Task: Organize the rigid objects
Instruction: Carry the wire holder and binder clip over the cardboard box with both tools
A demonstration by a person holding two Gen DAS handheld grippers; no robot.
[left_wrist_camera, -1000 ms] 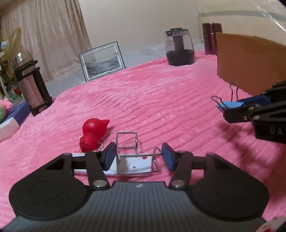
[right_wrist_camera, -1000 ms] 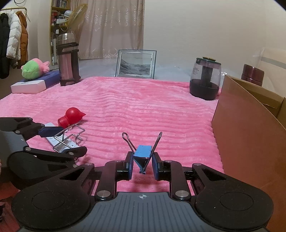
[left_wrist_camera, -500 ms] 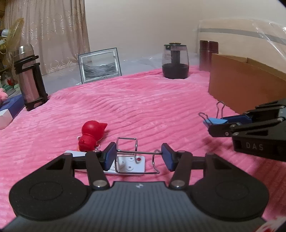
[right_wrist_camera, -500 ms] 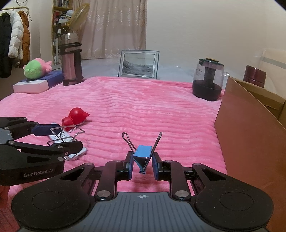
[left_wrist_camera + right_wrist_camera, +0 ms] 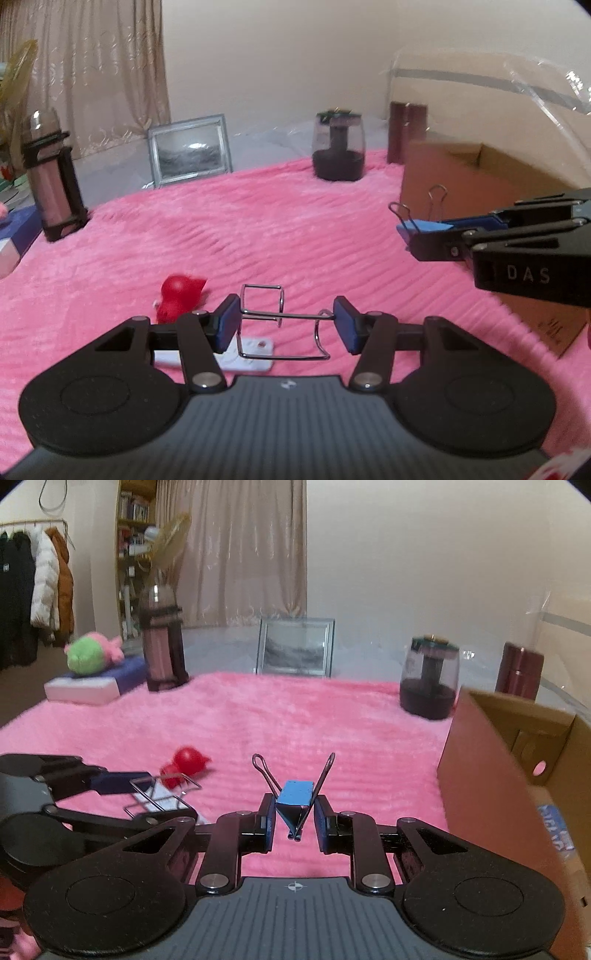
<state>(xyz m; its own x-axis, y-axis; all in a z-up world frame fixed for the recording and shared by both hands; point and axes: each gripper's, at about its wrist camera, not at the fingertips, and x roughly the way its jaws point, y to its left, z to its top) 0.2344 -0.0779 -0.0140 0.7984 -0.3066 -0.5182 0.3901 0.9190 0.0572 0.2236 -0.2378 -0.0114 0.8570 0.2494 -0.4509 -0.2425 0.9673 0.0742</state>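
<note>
A blue binder clip (image 5: pixel 294 797) is pinched tight between the pads of the right gripper (image 5: pixel 294 821), with its wire handles sticking up in a V. A bent wire holder (image 5: pixel 282 325) is squeezed across its width by the left gripper (image 5: pixel 286 323), above a white remote (image 5: pixel 243 356) left on the pink blanket (image 5: pixel 258 229). The open cardboard box (image 5: pixel 517 760) is seen to the right of both, and it is nearer to the right gripper, so the clip can probably be dropped in first.

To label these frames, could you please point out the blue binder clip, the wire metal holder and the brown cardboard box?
Blue binder clip (image 5: pixel 295 792), right wrist view, on its blue body.
Wire metal holder (image 5: pixel 286 314), left wrist view, on its middle crossbar.
Brown cardboard box (image 5: pixel 480 775), right wrist view, on its near side wall.
</note>
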